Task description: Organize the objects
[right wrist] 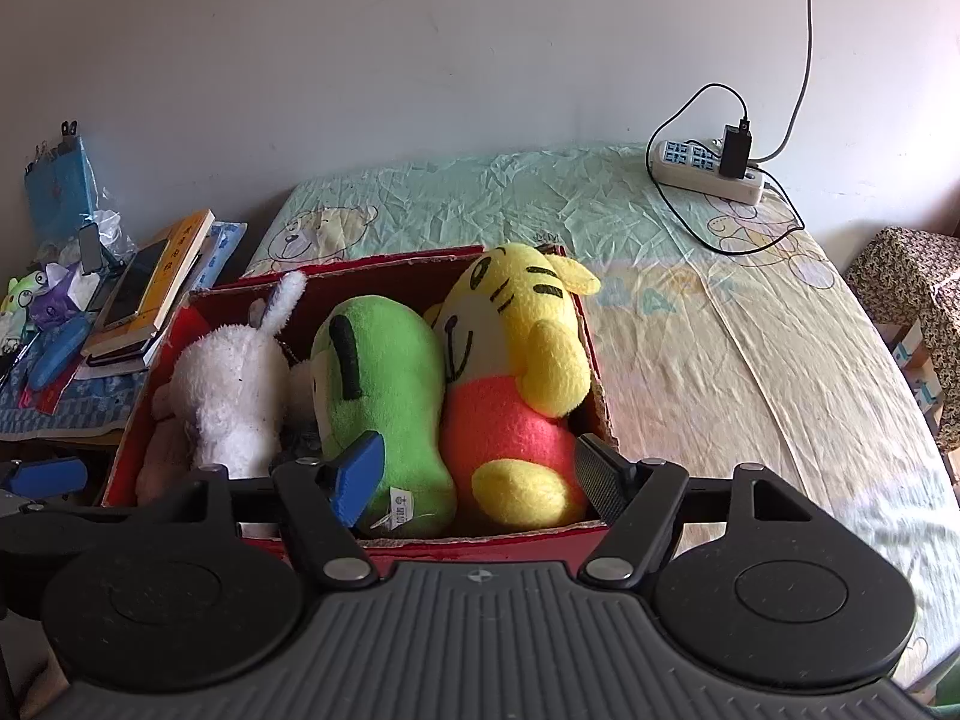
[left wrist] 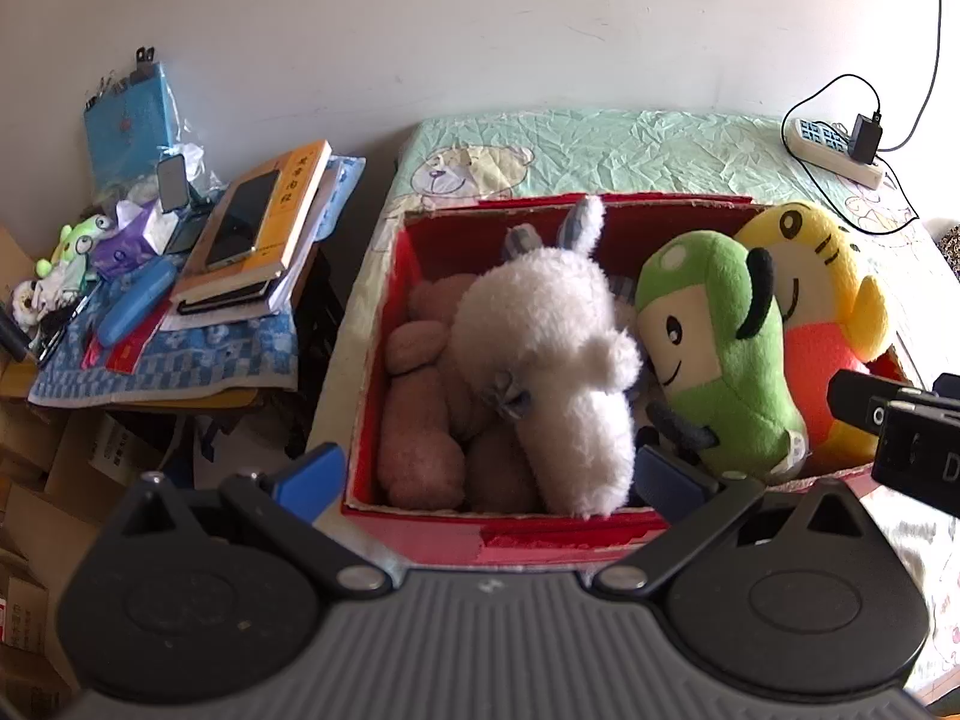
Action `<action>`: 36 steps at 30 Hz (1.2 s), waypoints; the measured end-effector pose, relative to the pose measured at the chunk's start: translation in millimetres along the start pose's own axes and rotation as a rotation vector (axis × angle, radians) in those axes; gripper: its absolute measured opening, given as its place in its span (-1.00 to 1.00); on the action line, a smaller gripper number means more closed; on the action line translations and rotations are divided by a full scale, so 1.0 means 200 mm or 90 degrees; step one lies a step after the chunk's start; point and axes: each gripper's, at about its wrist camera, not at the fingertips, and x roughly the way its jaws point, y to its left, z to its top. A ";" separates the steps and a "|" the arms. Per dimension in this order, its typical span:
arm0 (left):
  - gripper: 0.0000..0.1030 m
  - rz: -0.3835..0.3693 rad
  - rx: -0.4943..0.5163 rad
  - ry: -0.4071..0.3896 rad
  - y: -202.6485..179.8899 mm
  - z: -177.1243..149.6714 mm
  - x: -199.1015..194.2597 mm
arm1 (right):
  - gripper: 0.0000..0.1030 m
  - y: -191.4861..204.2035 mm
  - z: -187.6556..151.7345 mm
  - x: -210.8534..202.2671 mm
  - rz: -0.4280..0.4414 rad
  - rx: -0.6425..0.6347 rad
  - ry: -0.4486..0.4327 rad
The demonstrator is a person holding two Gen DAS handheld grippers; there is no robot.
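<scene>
1. Toys fill a red cardboard box that sits on a bed with a pale green bear-print sheet. From left to right there is a brown plush low in the box, a fluffy white rabbit with a grey-lined ear, a green plush with a cream face and black markings, and a yellow tiger toy with an orange-red body.
2. The green plush and the yellow tiger toy lean against each other at the box's right end; the white rabbit lies over the brown plush.
3. The left gripper hangs just over the near wall of the box, its blue-padded fingers spread wide and holding nothing; the white rabbit lies between and just beyond them.
4. The right gripper is likewise wide apart and empty at the near wall, one finger in front of the green plush, the other at the box's right corner beside the tiger's foot.
5. Most of the brown plush is buried, so its shape is hard to make out. The box's near wall is partly covered by both gripper bodies.
6. A power strip with a black charger lies at the far end of the bed. Stacked books with a phone on top crowd a side table to the left.
</scene>
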 end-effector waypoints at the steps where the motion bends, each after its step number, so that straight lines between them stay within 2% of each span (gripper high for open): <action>1: 0.99 -0.001 0.001 0.001 0.00 0.00 0.01 | 0.42 0.00 0.00 0.01 -0.002 -0.001 0.002; 20: 0.99 -0.014 -0.006 0.011 0.02 0.06 0.09 | 0.44 0.03 0.07 0.12 0.012 -0.007 0.020; 36: 0.99 -0.008 -0.003 0.008 0.00 0.06 0.09 | 0.44 0.01 0.05 0.11 0.021 0.008 0.027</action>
